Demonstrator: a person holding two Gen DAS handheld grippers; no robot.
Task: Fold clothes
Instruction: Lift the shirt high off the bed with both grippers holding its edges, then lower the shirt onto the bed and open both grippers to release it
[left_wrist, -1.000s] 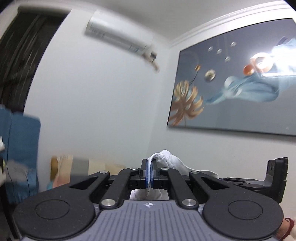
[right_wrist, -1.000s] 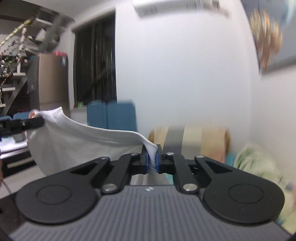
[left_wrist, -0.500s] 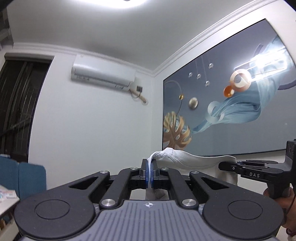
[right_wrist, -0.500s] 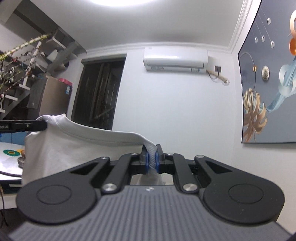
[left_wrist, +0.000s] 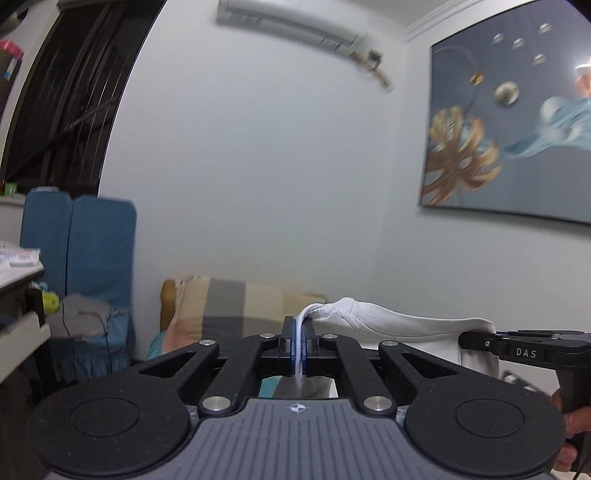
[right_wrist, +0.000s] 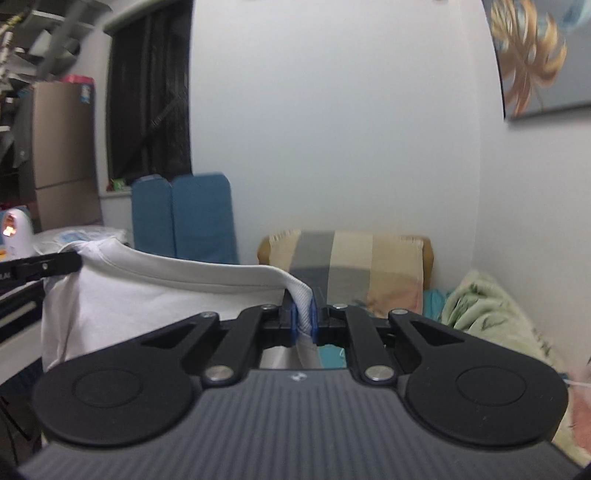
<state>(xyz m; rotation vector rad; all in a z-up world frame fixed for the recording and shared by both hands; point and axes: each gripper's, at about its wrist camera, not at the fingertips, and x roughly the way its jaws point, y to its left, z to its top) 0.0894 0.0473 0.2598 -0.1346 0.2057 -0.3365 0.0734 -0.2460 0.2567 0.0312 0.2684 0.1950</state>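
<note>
White cotton garment with a ribbed hem hangs in the air, stretched between the two grippers, its top edge sagging slightly in a shallow curve from one to the other and its body drooping below. The left gripper has its blue-padded fingers clenched on a thin fold of the cloth's edge, and the right gripper grasps a thicker bunch of the hem between its own blue pads. In the left wrist view the right gripper's black body reaches in from the right, with part of a hand behind it. Beyond the cloth stands a sofa draped in a beige, grey and peach checked cover, with a pale green patterned blanket heaped at its right end. A blue folded mat leans upright against the white wall beside a dark window. A white air conditioner and a large leaf painting hang above. No containers can be made out.
</note>
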